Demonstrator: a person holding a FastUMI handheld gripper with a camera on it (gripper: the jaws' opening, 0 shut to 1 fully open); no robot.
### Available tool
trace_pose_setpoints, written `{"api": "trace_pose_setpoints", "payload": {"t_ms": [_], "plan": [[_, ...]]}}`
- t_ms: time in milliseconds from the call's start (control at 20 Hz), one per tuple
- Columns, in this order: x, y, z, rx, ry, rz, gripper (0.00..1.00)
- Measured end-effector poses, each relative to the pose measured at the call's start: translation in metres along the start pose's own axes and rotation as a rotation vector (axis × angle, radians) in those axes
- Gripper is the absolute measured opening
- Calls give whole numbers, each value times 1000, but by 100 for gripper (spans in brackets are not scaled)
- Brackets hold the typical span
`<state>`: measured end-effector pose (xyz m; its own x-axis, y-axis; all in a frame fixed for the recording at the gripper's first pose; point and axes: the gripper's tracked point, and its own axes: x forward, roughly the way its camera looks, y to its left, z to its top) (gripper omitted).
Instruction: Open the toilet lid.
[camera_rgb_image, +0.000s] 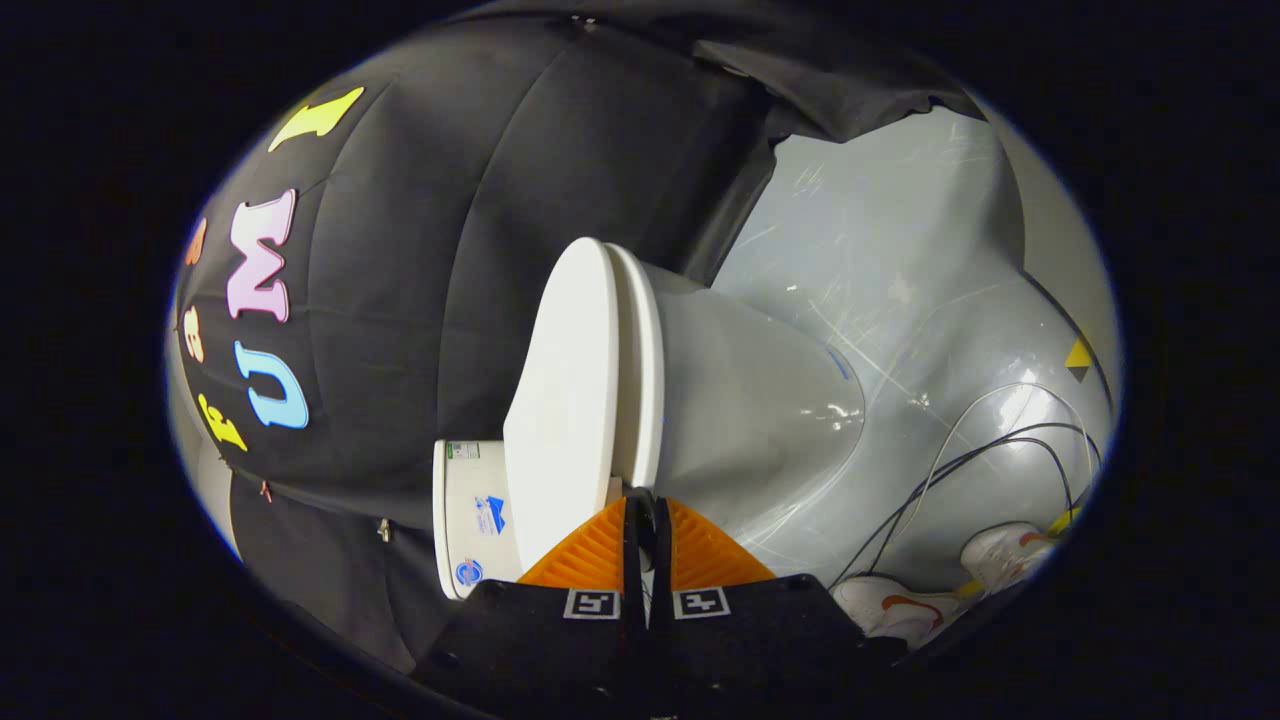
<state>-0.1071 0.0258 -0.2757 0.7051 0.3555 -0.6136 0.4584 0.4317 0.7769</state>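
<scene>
Gripper (641, 505) sits w/ its fingers pressed together, no gap to speak of, nothing between them, tips right at the edge of the toilet lid (565, 400), which lies closed flat on the seat (640, 360) just ahead of the fingers, tank (470, 520) beside it. Main risk imo: closed tips may wedge under the seat too and lift both, or skid off the smooth lid rim so it drops back (view is rolled sideways, so wrist angle looks awkward for a clean upward push). Cables (990, 450) and a person's shoes (950, 590) lie on the floor (900, 260) beside the bowl (760, 400), so a sidestep could snag
</scene>
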Motion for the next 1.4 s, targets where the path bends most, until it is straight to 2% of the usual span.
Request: {"api": "trace_pose_setpoints", "payload": {"t_ms": [200, 800, 1400], "plan": [[-2, 6, -1, -19, -10, -22, 5], [-25, 66, 0, -183, -64, -68, 5], [-51, 134, -8, -244, -84, -57, 5]]}}
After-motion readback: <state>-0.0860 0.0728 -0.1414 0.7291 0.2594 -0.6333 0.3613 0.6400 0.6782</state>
